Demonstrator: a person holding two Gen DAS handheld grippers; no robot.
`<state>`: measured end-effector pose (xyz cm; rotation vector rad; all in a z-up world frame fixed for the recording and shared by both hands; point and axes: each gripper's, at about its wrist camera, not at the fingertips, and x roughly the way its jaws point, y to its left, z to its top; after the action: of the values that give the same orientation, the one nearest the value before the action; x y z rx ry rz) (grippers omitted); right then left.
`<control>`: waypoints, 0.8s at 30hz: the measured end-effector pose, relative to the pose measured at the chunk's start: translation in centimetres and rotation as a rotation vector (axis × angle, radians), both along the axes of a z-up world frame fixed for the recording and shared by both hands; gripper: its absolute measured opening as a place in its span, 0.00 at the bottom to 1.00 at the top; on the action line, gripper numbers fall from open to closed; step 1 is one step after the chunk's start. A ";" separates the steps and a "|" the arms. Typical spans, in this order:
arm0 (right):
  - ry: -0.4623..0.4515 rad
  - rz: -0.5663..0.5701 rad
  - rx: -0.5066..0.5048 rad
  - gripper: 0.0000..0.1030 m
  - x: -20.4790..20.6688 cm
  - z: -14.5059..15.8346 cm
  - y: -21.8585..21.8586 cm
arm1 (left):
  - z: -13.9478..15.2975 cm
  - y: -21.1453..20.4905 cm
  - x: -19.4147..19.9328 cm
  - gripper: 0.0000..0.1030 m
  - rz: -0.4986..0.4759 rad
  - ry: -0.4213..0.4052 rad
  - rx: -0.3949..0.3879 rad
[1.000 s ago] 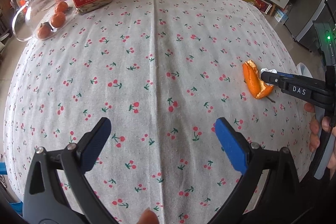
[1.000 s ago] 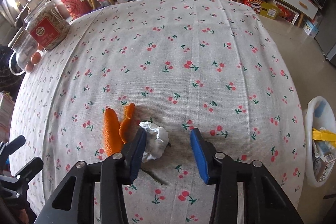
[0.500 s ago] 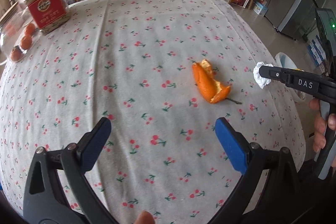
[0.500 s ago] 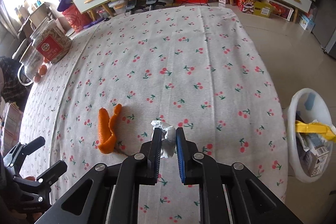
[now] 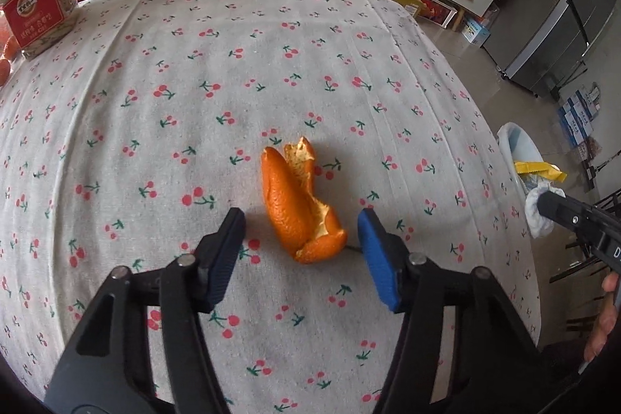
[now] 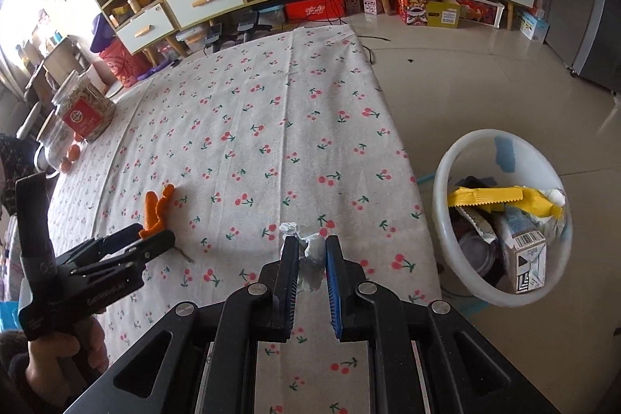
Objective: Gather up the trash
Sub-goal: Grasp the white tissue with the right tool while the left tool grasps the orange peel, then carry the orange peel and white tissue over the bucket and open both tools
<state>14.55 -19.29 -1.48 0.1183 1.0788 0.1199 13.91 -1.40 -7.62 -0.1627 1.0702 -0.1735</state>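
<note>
Since the earlier frames, our left tongs (image 5: 300,247) have travelled across the table (image 5: 194,96) to the orange peel (image 5: 299,208), and their jaws have just been closing. The peel now lies between the pads without either pad pressing on it, so these tongs are open. Our right tongs (image 6: 311,272) are clamped on the crumpled white tissue (image 6: 310,251), which an instant ago lay beside the peel on the cherry-print cloth. It is now lifted clear of the cloth, near the table's 3 o'clock edge.

In the right wrist view, a white bin (image 6: 500,216) stands on the floor at 3 o'clock. It contains a yellow wrapper (image 6: 500,198), a small barcoded carton (image 6: 529,260) and other packaging.

In the left wrist view, a clear jar (image 5: 35,6) stands at 10 o'clock. It bears a red label with white characters too small to read.
</note>
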 end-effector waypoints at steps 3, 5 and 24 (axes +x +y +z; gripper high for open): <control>0.002 -0.006 -0.002 0.14 -0.2 -0.1 -0.5 | 0.1 -0.1 0.0 0.43 -0.003 -0.002 -0.004; 0.004 -0.011 -0.001 0.14 -0.3 -0.2 -0.8 | 0.1 -0.1 0.0 0.37 -0.006 -0.001 -0.003; -0.028 -0.048 0.007 0.14 -1.0 0.6 -2.7 | 3.1 -0.4 -1.0 0.24 -0.067 -0.027 -0.048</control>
<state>13.50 -22.00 -0.83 0.1485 1.0473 0.0822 12.91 -1.77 -4.50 -0.1674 1.0461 -0.2613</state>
